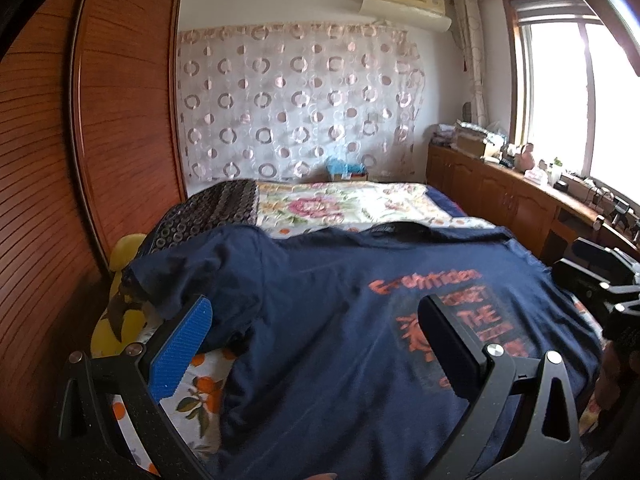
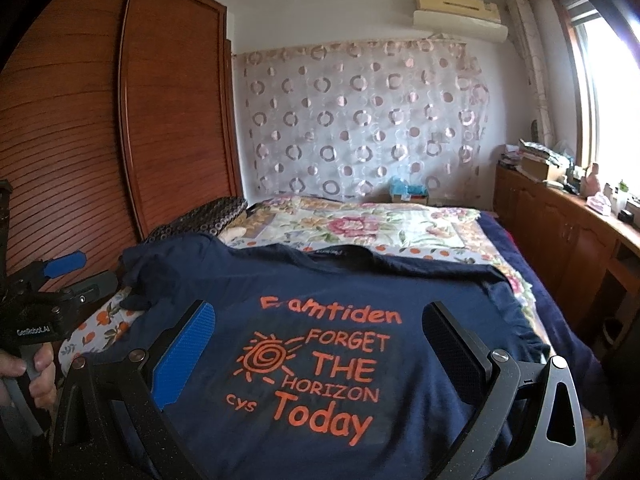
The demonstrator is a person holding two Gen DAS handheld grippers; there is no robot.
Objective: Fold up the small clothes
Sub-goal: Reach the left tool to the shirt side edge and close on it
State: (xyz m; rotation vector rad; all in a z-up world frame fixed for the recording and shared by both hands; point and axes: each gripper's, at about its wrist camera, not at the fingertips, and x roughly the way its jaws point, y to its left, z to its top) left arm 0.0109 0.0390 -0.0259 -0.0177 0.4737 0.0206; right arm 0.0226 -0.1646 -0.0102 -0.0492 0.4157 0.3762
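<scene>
The left gripper [image 1: 316,320] has its jaws spread wide apart, with nothing between them. One finger has a blue pad [image 1: 182,350] and the other is black. They hang over a dark blue T-shirt [image 1: 328,320], above its left half; from this view I cannot tell if the tips touch the cloth.

The right gripper [image 2: 320,324] is spread wide too and has hold of nothing. Its fingers sit on either side of the orange words [image 2: 320,364] printed on the shirt, which read "FORGET THE HORIZON Today" next to a little sun.

The shirt lies spread out, front side up, on the near end of the bed [image 2: 520,240]. Its collar points to the far end. The left sleeve [image 1: 172,268] is bunched up near the left edge of the bed. Under the shirt is a sheet [image 1: 196,396] with oranges on it. Farther up the bed lies a flowery quilt [image 1: 340,204], with a dark knobbly mat [image 1: 216,208] at its left side.

In the right wrist view, a hand [image 2: 30,372] holds the left gripper's handle at the left edge of the bed.

A brown wardrobe [image 1: 120,100] stands on the left. A curtain with rings [image 2: 360,120] hangs behind the bed. Low cupboards [image 2: 560,232] run under the window [image 1: 568,92].
</scene>
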